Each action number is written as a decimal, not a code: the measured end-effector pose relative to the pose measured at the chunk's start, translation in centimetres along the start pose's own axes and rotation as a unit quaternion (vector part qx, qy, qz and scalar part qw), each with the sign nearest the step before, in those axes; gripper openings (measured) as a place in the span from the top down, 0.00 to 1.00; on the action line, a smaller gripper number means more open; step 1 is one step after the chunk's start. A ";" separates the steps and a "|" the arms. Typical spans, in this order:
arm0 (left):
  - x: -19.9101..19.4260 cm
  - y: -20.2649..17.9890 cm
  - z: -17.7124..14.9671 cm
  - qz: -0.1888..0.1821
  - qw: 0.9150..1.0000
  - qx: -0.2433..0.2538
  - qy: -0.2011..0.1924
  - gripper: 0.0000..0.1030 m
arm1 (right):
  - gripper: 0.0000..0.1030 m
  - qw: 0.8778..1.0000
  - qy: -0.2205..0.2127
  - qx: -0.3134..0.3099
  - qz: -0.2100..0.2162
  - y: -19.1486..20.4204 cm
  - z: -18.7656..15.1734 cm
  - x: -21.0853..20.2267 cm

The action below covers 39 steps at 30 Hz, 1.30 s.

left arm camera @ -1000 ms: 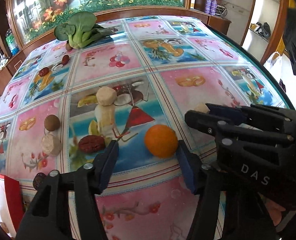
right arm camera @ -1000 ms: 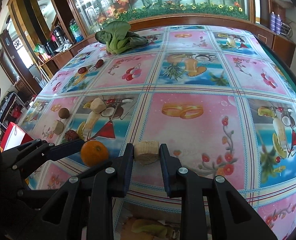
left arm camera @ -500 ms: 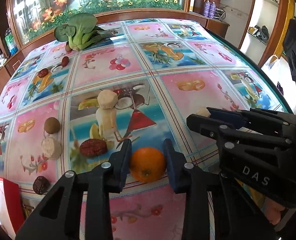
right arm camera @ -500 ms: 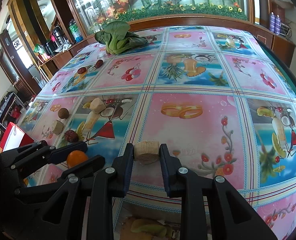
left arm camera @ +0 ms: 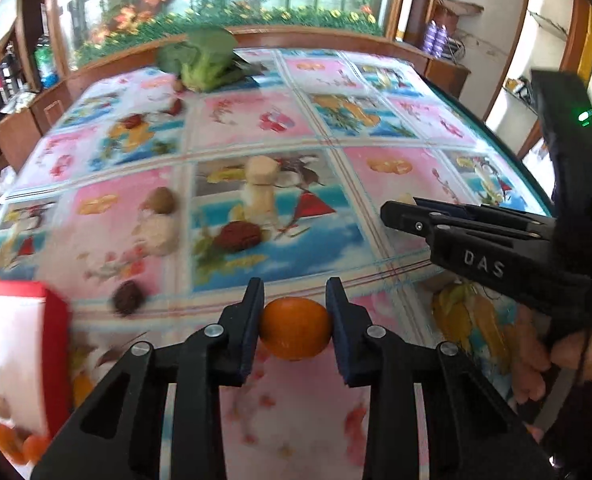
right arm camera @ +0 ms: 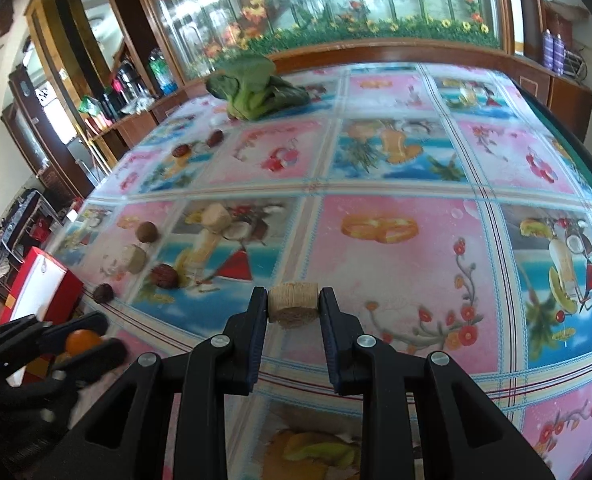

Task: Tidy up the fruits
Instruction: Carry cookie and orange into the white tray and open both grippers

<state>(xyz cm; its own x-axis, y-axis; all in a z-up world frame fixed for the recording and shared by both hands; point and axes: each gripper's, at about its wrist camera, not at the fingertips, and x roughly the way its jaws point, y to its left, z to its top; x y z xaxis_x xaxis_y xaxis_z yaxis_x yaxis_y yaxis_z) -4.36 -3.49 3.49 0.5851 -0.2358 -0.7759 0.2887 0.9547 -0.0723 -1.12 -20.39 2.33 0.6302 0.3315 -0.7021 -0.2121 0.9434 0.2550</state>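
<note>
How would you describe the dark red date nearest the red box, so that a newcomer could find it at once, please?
Start at the red box on the left edge of the fruit-print tablecloth. Just beside the box's right corner lies a small, wrinkled, dark red date. It is darker and smaller than the redder date further right, and no other fruit lies closer to the box.
</note>
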 end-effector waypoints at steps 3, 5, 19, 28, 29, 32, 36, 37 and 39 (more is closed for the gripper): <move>-2.5 1.6 -0.9 0.012 1.000 -0.016 -0.016 0.67 | 0.76 1.000 -0.026 -0.006 0.007 1.0 -0.1 -0.9; -4.0 2.8 -1.5 0.021 0.999 -0.029 -0.027 0.67 | 0.76 0.999 -0.034 0.003 0.028 1.7 -0.3 -1.4; -11.3 12.4 -6.5 0.115 0.984 -0.115 -0.066 0.67 | 0.76 0.981 -0.051 -0.082 0.166 16.7 -2.8 -0.8; -12.9 17.3 -8.5 0.151 0.971 -0.168 -0.079 0.67 | 0.76 0.973 -0.013 -0.128 0.190 23.1 -3.6 2.2; -13.1 17.9 -8.7 0.156 0.969 -0.174 -0.080 0.67 | 0.76 0.973 -0.010 -0.130 0.190 23.7 -3.7 2.5; -13.7 19.6 -9.3 0.172 0.963 -0.191 -0.083 0.67 | 0.76 0.971 -0.003 -0.138 0.193 25.1 -3.9 3.1; -13.9 21.9 -10.1 0.196 0.954 -0.215 -0.079 0.67 | 0.76 0.969 0.010 -0.140 0.202 26.6 -3.8 3.9; -13.9 22.6 -10.3 0.201 0.951 -0.222 -0.077 0.67 | 0.76 0.969 0.015 -0.143 0.202 27.1 -3.8 4.2; -13.8 23.5 -10.7 0.207 0.948 -0.232 -0.072 0.67 | 0.76 0.967 0.026 -0.152 0.202 28.0 -3.9 4.7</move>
<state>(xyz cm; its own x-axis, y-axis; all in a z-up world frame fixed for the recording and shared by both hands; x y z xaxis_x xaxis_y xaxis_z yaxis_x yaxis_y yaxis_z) -13.73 24.16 5.76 0.6831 0.1868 -0.7060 -0.3329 0.9401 -0.0734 -7.00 7.62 3.54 0.4132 0.6670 -0.6200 -0.6489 0.6933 0.3134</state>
